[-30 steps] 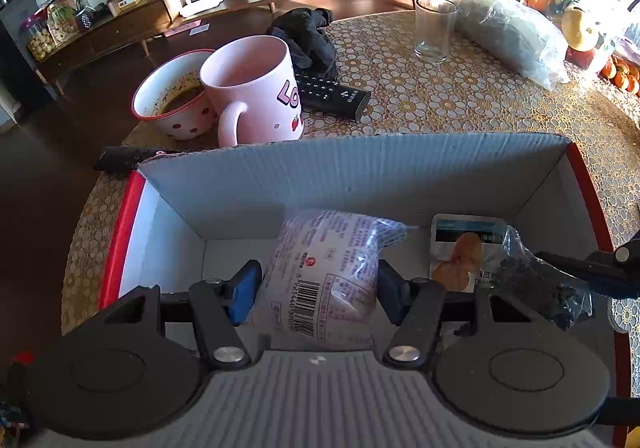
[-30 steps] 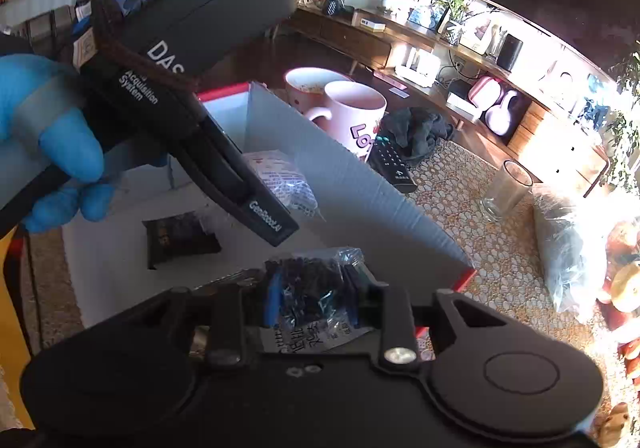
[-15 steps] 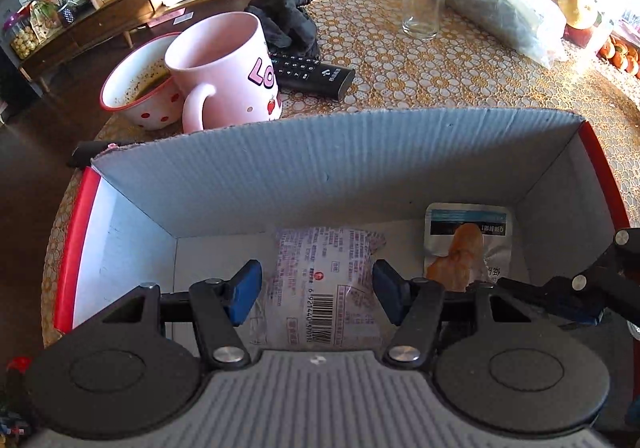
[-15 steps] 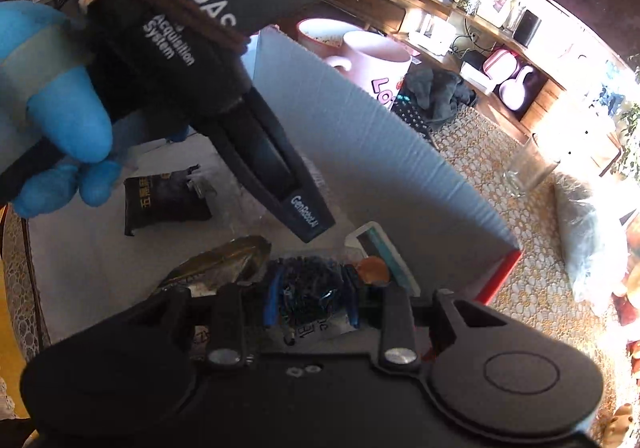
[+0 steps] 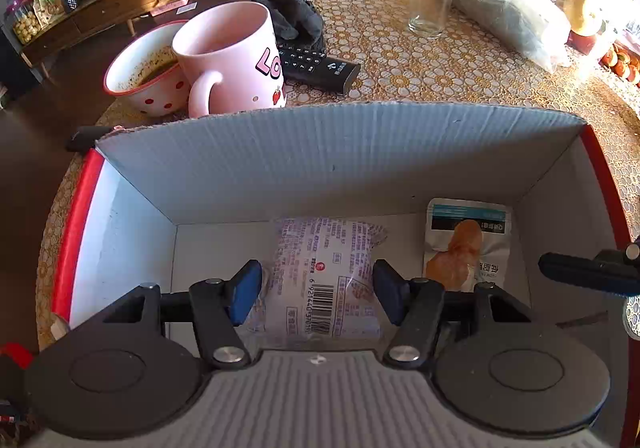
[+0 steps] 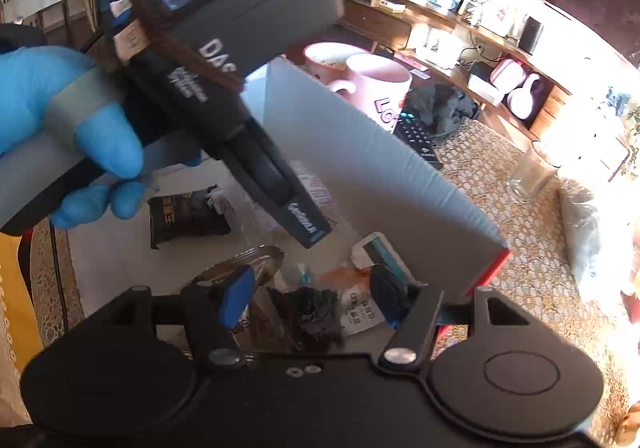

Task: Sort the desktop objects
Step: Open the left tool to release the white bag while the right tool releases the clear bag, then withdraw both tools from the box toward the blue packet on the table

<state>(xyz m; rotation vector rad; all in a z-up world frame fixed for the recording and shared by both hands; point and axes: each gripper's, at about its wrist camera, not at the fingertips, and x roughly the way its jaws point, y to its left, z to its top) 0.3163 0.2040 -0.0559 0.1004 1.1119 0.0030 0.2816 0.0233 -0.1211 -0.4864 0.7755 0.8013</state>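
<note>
A red-edged cardboard box [image 5: 340, 152] stands on the table. My left gripper [image 5: 316, 284] is open over it; a pale pink barcoded snack bag [image 5: 326, 280] lies on the box floor between the jaws, not gripped. A packet with a chicken picture [image 5: 466, 244] lies at the right. My right gripper [image 6: 312, 296] is open above the box; a clear bag of dark bits [image 6: 310, 314] lies below it, beside a gold packet [image 6: 256, 260] and a black packet [image 6: 184, 216].
Behind the box stand a pink mug [image 5: 230, 56], a spotted bowl [image 5: 148, 72], a black remote [image 5: 320, 66], dark cloth [image 5: 294, 12], a glass [image 5: 430, 2] and a grey bag [image 5: 512, 14]. The left gripper's body [image 6: 224, 60] and a blue-gloved hand [image 6: 64, 128] fill the right wrist view.
Both grippers opened. The left one let the pink bag drop onto the box floor. The right one lowered into the box and released the bag of dark bits.
</note>
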